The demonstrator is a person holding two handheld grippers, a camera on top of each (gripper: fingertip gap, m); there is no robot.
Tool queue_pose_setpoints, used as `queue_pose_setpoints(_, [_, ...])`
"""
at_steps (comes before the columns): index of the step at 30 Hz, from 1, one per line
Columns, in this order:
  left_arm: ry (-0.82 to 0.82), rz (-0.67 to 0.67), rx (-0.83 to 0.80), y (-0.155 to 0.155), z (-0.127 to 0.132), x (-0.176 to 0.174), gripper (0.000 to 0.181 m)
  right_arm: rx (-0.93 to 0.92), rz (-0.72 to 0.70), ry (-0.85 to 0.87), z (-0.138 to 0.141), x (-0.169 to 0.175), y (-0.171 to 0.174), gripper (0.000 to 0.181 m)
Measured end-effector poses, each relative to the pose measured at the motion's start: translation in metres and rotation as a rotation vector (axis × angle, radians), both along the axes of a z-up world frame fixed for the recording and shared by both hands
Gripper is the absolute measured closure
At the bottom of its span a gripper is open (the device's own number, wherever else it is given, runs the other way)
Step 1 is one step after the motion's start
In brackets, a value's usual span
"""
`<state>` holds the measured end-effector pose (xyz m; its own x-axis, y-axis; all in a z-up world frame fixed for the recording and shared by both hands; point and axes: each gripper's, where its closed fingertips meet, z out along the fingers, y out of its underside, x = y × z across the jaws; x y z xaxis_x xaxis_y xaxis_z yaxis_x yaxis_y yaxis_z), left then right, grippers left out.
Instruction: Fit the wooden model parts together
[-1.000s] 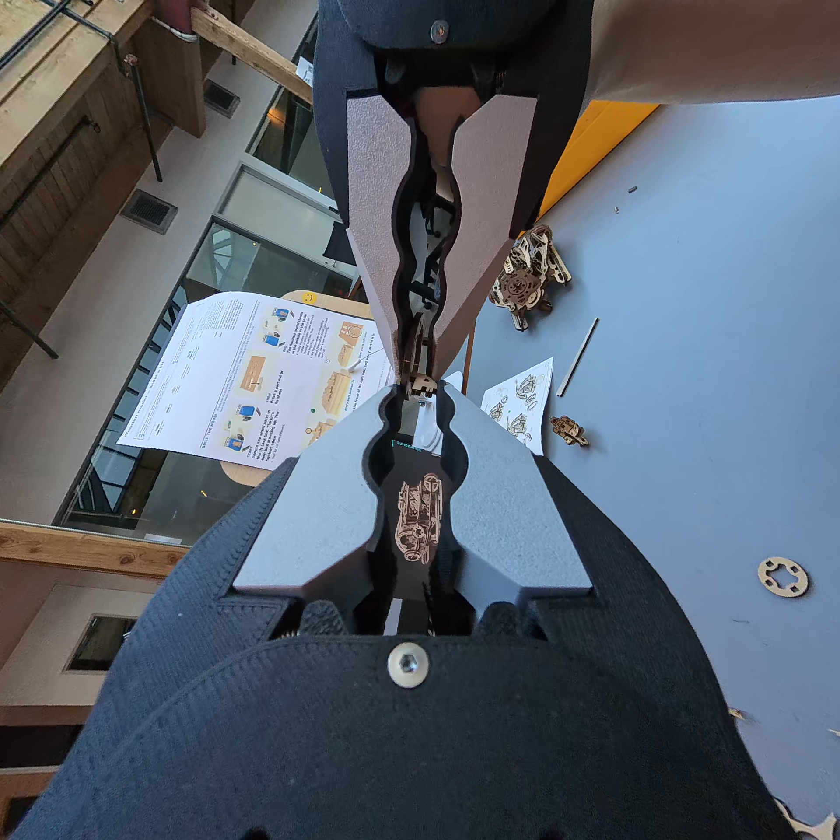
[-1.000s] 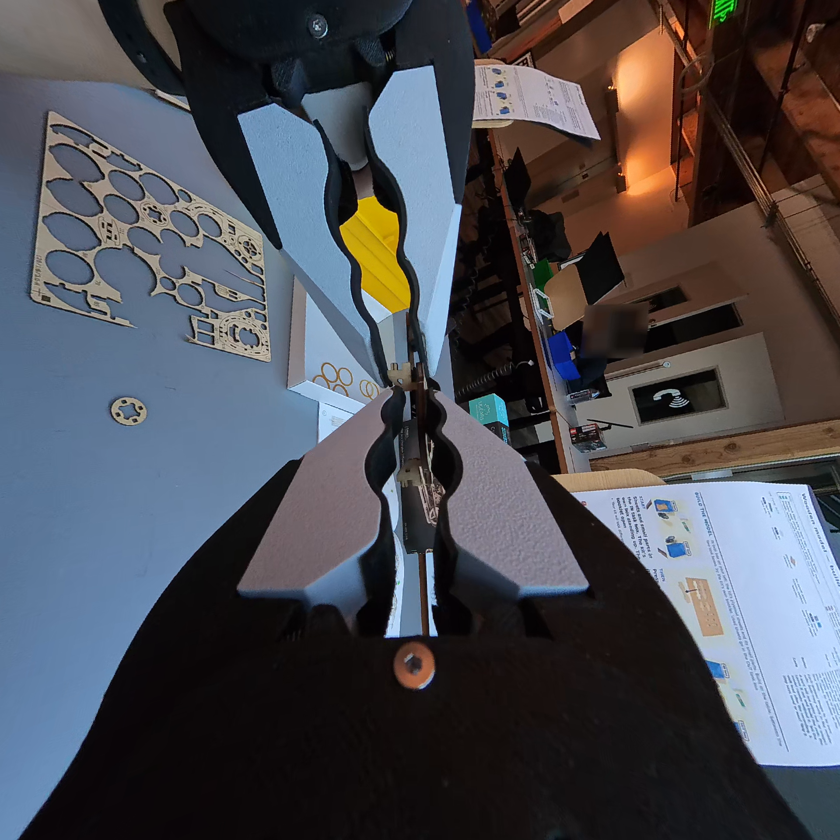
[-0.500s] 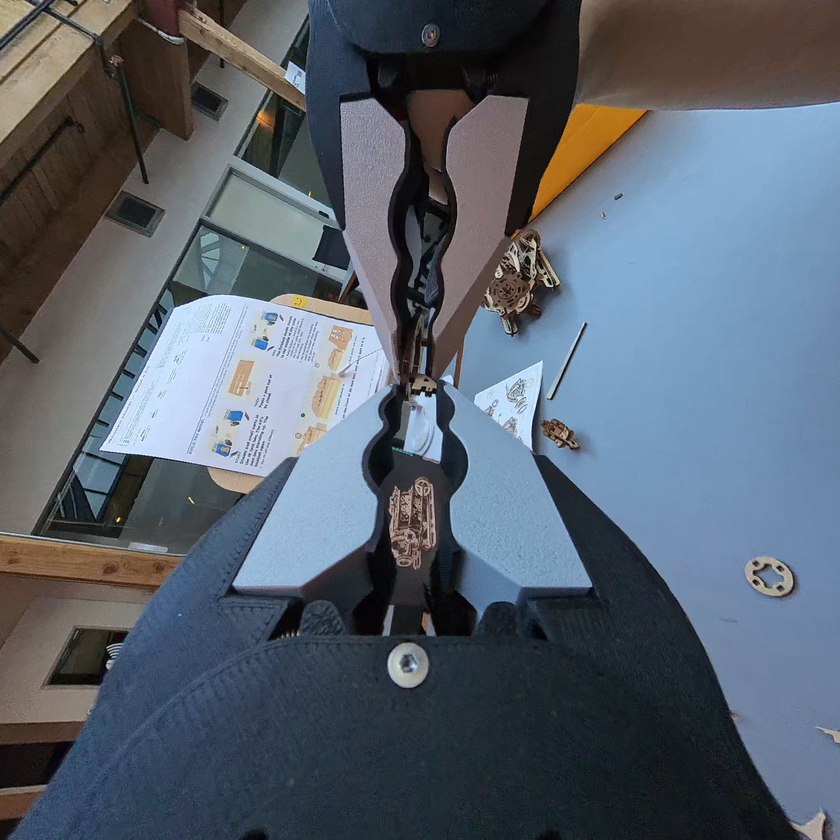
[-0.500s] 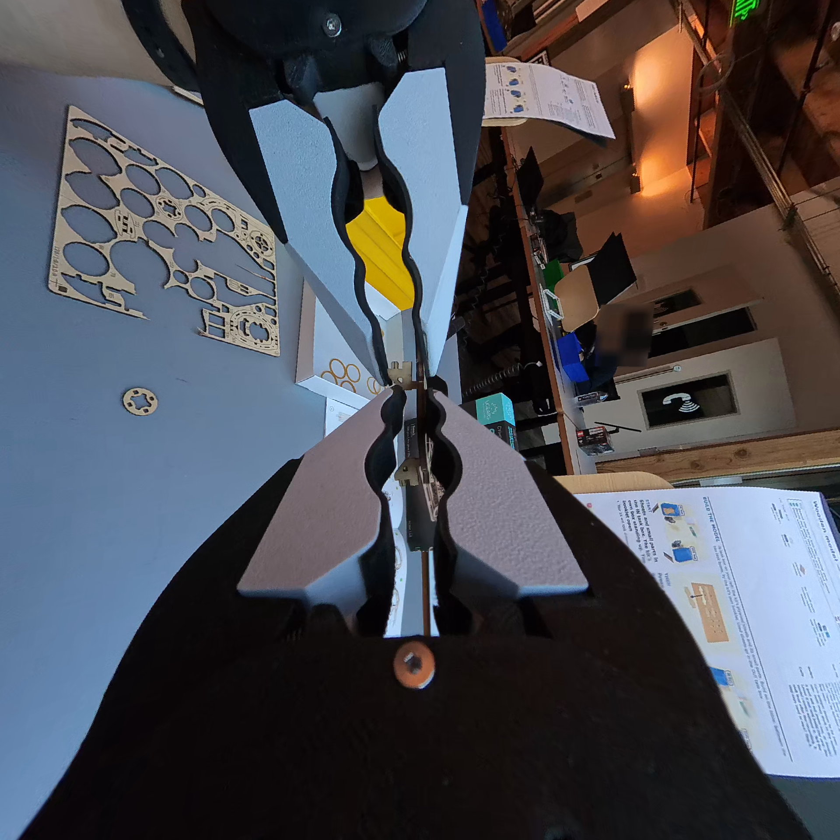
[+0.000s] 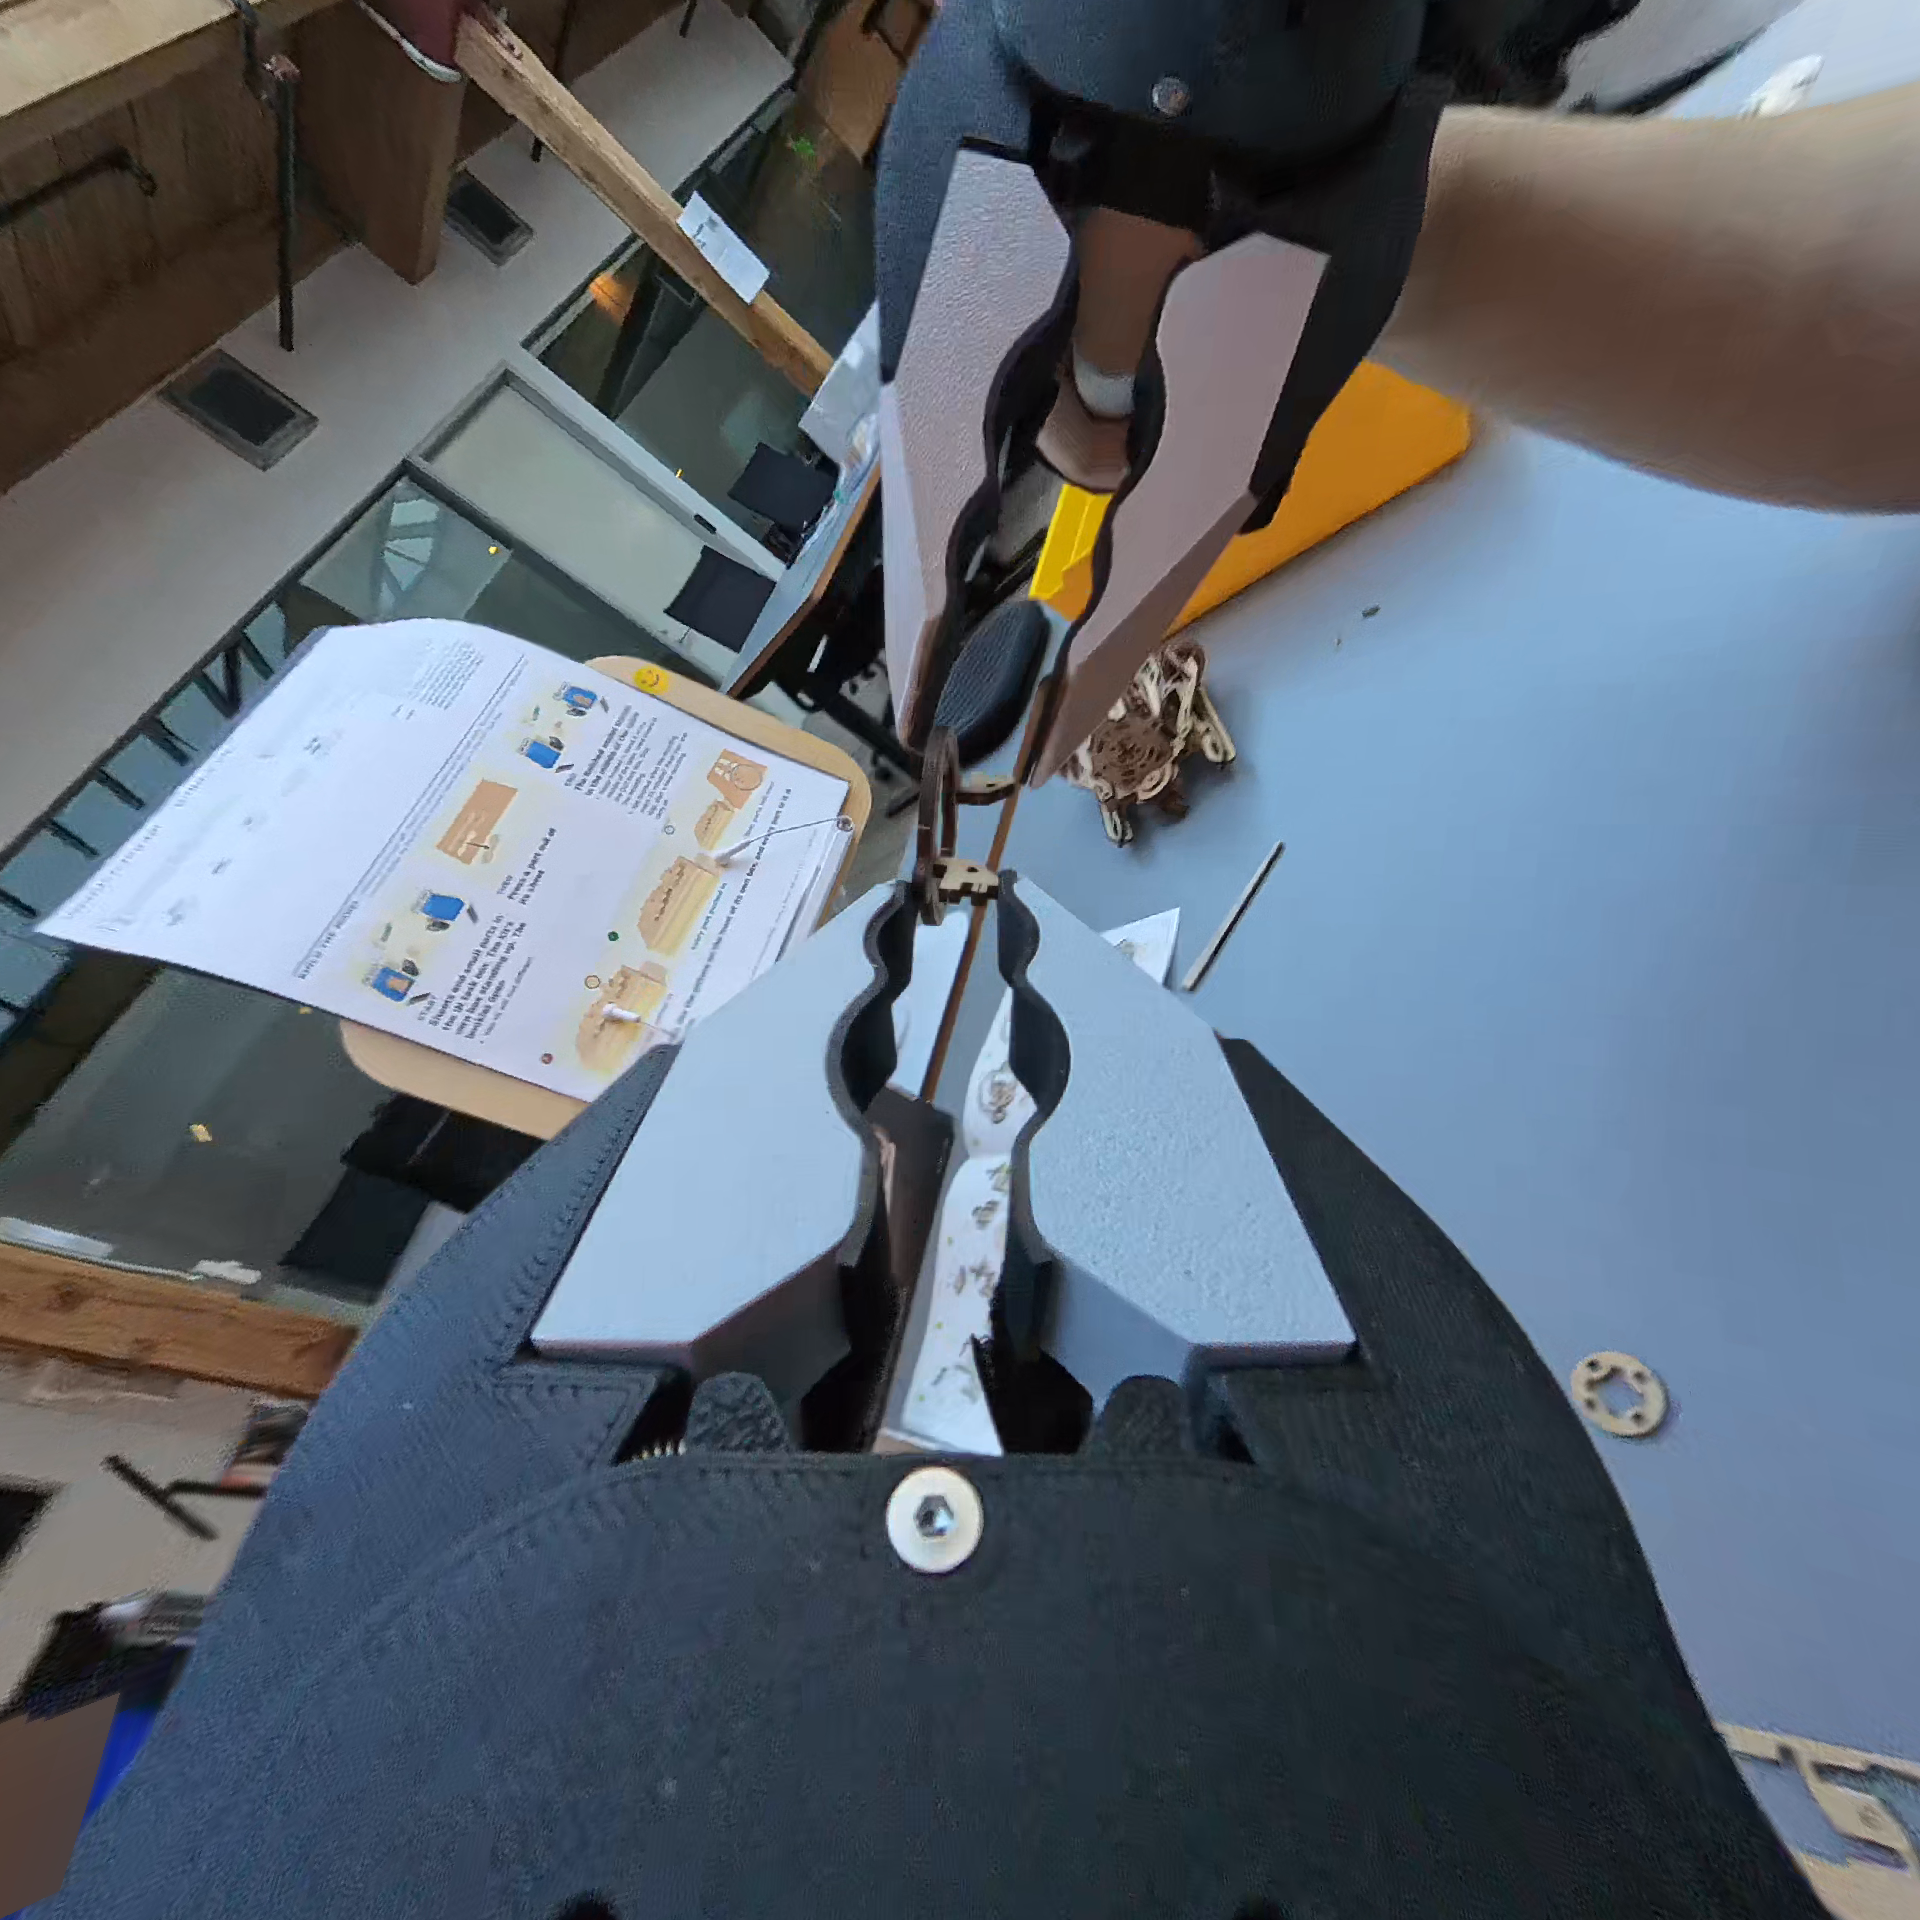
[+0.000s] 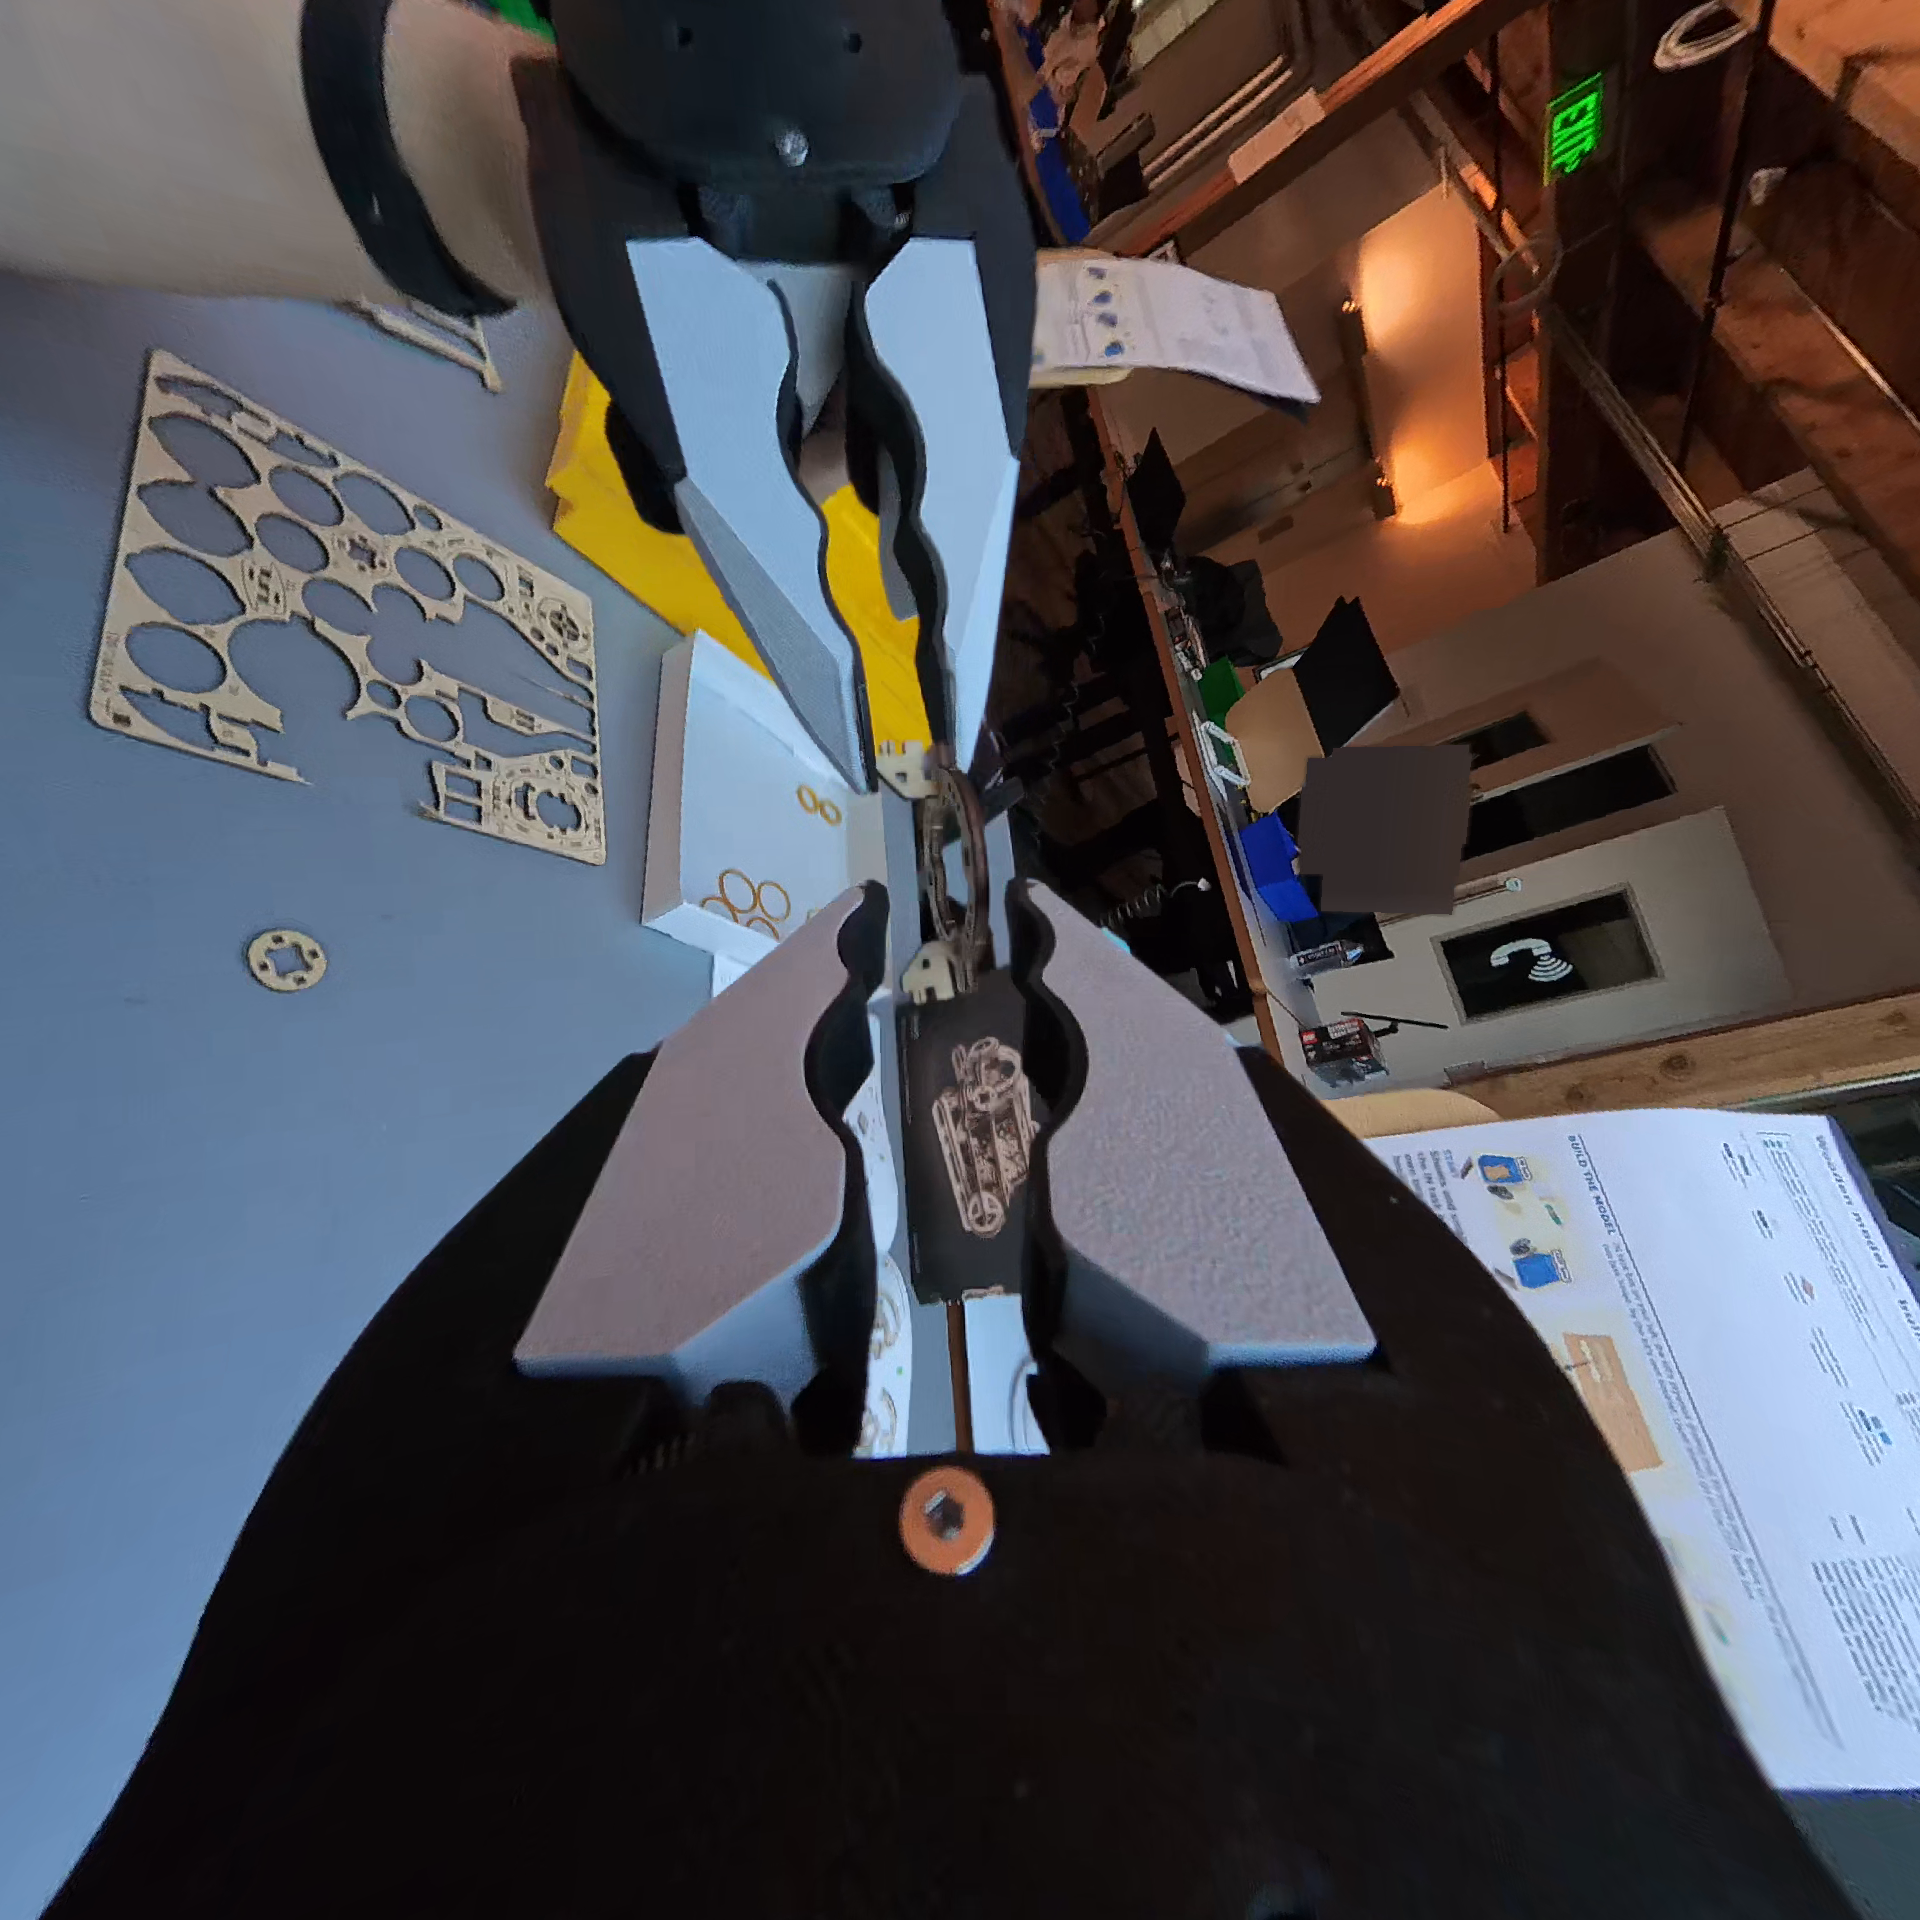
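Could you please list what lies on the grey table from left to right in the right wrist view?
Punched-out wooden sheet → loose wooden ring → yellow pad → white box.

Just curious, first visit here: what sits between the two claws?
A small wooden ring assembly, spanning left claw to right claw; both wrist views show it.

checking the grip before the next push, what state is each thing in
left gripper: shut on the block
right gripper: open, jaws wider than the ring
block: pinched at the tips, in the air
ring: against the block, off the table
sheet: flat, most parts punched out
disc: loose, flat
model: part built, on the table
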<state>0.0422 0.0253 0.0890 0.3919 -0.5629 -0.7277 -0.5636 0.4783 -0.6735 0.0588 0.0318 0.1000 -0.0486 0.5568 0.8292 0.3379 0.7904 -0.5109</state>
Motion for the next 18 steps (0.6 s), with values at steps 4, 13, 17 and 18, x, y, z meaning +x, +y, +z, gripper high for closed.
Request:
queue_pose_setpoints(4, [-0.164, -0.116, -0.075, -0.011, 0.018, -0.009, 0.168, -0.204, 0.198, 0.176, 0.027, 0.013, -0.012, 0.147])
queue_pose_setpoints(13, [-0.292, -0.268, -0.13, -0.028, 0.033, -0.007, 0.168, -0.376, 0.388, 0.256, 0.031, 0.005, -0.026, 0.151])
queue_pose_setpoints(17, [-0.305, -0.303, -0.145, -0.031, 0.032, -0.003, 0.168, -0.366, 0.398, 0.26, 0.03, 0.002, -0.028, 0.162])
queue_pose_setpoints(18, [-0.314, -0.312, -0.151, -0.032, 0.033, -0.002, 0.168, -0.352, 0.394, 0.254, 0.028, 0.002, -0.028, 0.161])
